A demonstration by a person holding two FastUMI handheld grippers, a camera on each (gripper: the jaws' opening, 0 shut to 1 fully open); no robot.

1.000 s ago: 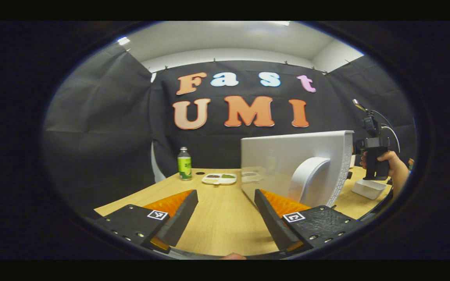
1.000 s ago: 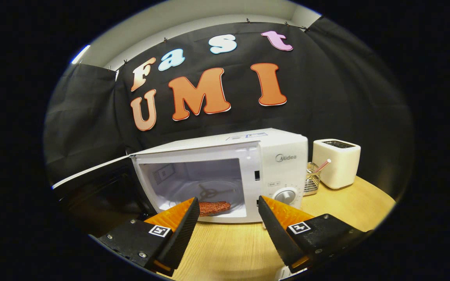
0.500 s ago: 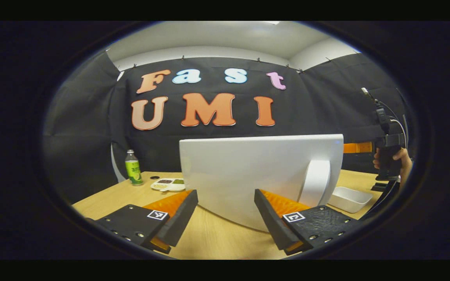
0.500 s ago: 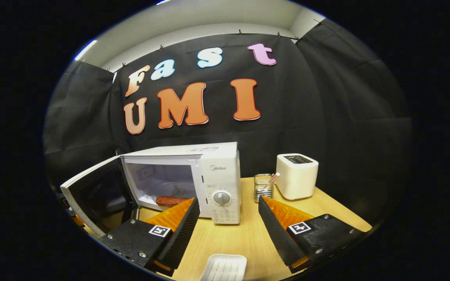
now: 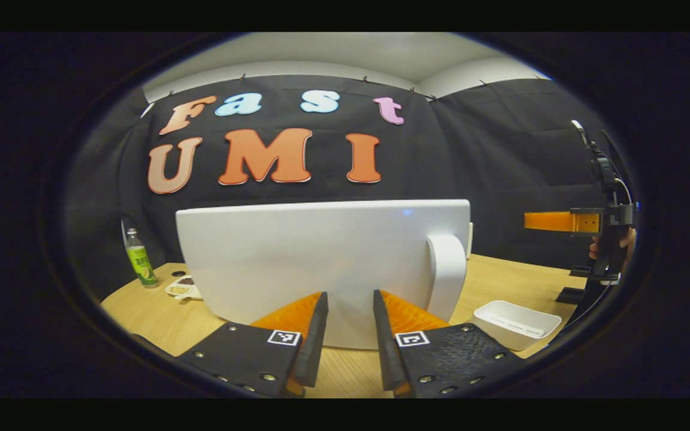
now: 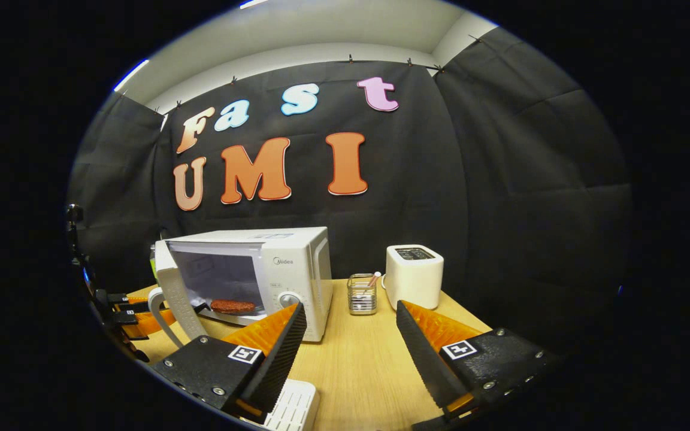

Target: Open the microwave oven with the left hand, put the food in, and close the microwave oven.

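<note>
Even overhead booth light, strong fisheye bend, mostly sharp

Light falls from the ceiling: a bright strip glows at the upper edge of the right gripper view. The glossy white microwave door (image 5: pixel 321 257) carries a soft sheen and a small glint near its top. The pale wooden table (image 6: pixel 369 359) is evenly lit, with faint shadows. Straight lines bow toward the rims, where detail darkens and softens.

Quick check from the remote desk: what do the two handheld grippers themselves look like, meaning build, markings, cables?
Each gripper, left gripper and right gripper, has two wedge-shaped, ridged fingers on black plates with rivets, each plate bearing a small square black-and-white marker. Seen from the left gripper view, the right gripper has a dark pistol-style handle, a thin cable and a mast on top.
</note>
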